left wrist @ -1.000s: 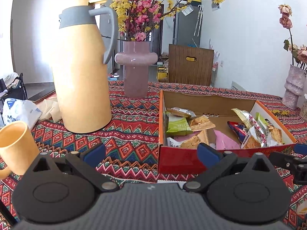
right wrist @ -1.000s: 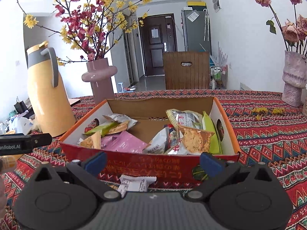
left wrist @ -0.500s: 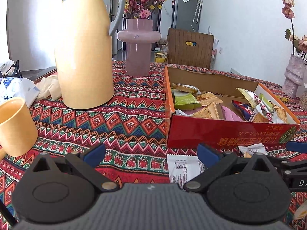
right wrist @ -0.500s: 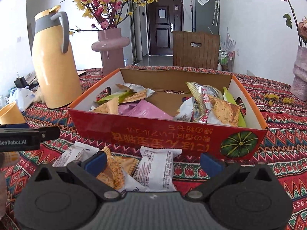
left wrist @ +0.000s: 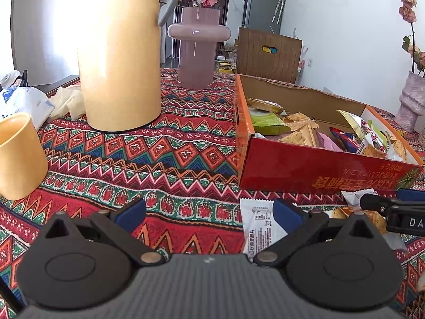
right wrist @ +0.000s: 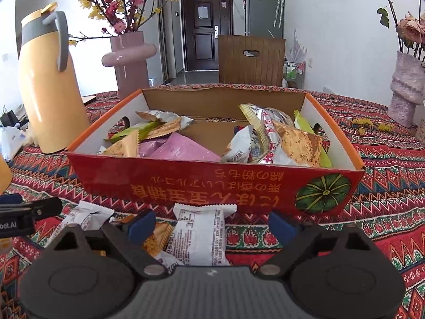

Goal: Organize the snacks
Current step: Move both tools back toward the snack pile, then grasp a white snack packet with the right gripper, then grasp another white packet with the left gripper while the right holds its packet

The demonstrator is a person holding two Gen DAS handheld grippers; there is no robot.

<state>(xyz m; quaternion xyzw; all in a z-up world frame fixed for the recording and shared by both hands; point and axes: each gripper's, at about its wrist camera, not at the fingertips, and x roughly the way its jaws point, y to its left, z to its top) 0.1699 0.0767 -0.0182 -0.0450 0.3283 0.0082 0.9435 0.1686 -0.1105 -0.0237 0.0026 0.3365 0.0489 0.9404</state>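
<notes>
A red cardboard box (right wrist: 186, 183) with an orange rim holds several snack packets, among them a pink one (right wrist: 180, 148) and an orange cracker pack (right wrist: 300, 143). Loose packets lie on the cloth before it: a white one (right wrist: 199, 236), an orange one (right wrist: 156, 239) and another white one (right wrist: 85, 212). My right gripper (right wrist: 211, 226) is open, low over the white packet. My left gripper (left wrist: 208, 212) is open and empty over the cloth, left of the box (left wrist: 305, 167), with a white packet (left wrist: 259, 228) by its right finger.
A tall yellow thermos (left wrist: 119, 53), a yellow cup (left wrist: 18, 154) and a pink vase (left wrist: 198, 47) with flowers stand left of the box. Another vase (right wrist: 406, 87) stands at the far right. A patterned cloth (left wrist: 159, 154) covers the table. A wooden chair (right wrist: 251, 61) is behind.
Both grippers have drawn back and down from the box toward the table's front. The loose packets in front of the box have come into view. Both stay open.
</notes>
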